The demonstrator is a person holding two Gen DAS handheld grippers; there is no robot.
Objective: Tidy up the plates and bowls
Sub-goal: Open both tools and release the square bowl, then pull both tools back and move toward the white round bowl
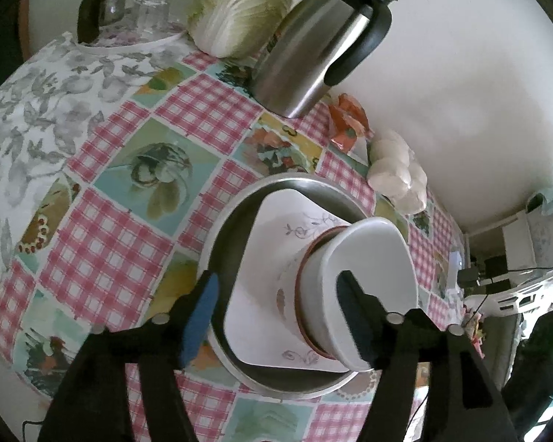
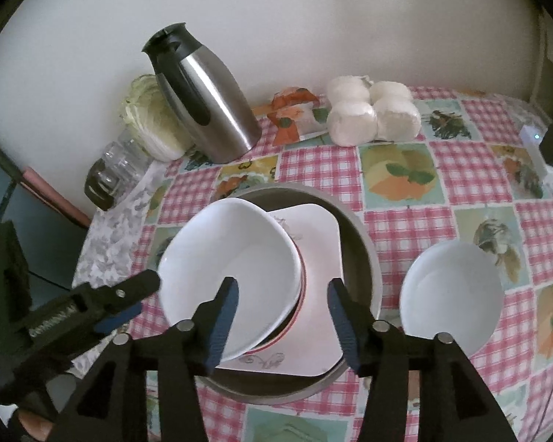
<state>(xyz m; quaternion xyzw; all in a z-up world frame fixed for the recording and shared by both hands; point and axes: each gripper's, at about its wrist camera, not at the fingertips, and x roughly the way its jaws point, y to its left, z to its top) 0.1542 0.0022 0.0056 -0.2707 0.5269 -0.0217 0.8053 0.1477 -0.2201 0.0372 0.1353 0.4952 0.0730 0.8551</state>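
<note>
- Right gripper [image 2: 282, 316]: nearest the right wrist camera. Its blue-padded fingers [image 2: 226, 316] stand apart. The rim of the white bowl [image 2: 228, 276] lies between them, with no pad pressing on it.
- Left gripper [image 1: 276, 316]: fingers spread and released. One finger stands over the metal basin's rim, the other in front of the white bowl [image 1: 372, 287]; neither grips anything. In the right wrist view this gripper [image 2: 129, 298] enters from the left, its tip just beside the bowl's rim.
- Writing: a strip of small white lettering runs along the left gripper's body in the right wrist view; it is too blurred to read. A dark mark on the steel jug's side in the left wrist view is also illegible.
- White bowl: sits tilted on top of a red-rimmed bowl [image 1: 306, 283], nested in it.
- Square plate [image 2: 320, 258]: white, with a grey scroll pattern at its edge; it lies flat inside the metal basin [image 2: 365, 258] under the stacked bowls.
- Small white bowl [image 2: 451, 294]: stands upright on the tablecloth, just right of the basin and apart from it.
- Tablecloth [image 2: 405, 221]: pink check squares alternating with vegetable pictures.
- Rear of table: steel jug [image 2: 206, 99] with black lid and handle, cabbage [image 2: 147, 121], glass jars [image 2: 118, 162], orange-printed packet [image 2: 295, 110], wrapped white buns [image 2: 372, 110].
</note>
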